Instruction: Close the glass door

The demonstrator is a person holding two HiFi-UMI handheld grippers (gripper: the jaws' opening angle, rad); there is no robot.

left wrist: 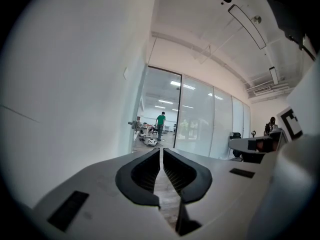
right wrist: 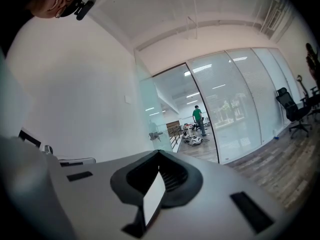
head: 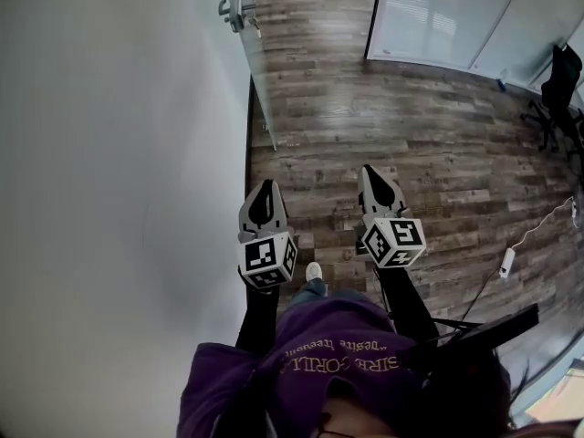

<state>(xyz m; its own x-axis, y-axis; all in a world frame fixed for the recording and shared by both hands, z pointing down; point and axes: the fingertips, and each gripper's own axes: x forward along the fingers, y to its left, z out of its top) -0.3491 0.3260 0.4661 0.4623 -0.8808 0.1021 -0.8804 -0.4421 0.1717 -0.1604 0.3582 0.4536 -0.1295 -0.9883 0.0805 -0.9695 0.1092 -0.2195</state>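
Note:
The glass door [head: 258, 71] stands swung open along the white wall ahead, its metal handle [head: 235, 12] sticking out toward the room. The left gripper view shows the door [left wrist: 139, 114] and its handle [left wrist: 134, 124] far off, and the right gripper view shows the door [right wrist: 150, 109] and handle [right wrist: 155, 135] too. My left gripper [head: 265, 185] is held level over the wooden floor, well short of the door, jaws together and empty. My right gripper [head: 368, 170] is beside it, also shut and empty. Both point toward the doorway, as do the left gripper [left wrist: 161, 149] and right gripper [right wrist: 159, 153] in their own views.
A white wall [head: 119, 153] runs along the left. Frosted glass panels [head: 438, 16] close the room to the right of the doorway. An office chair [head: 558, 85] stands at far right, and a power strip [head: 507, 263] with cable lies on the floor. Beyond the doorway stands a person in green [left wrist: 160, 121].

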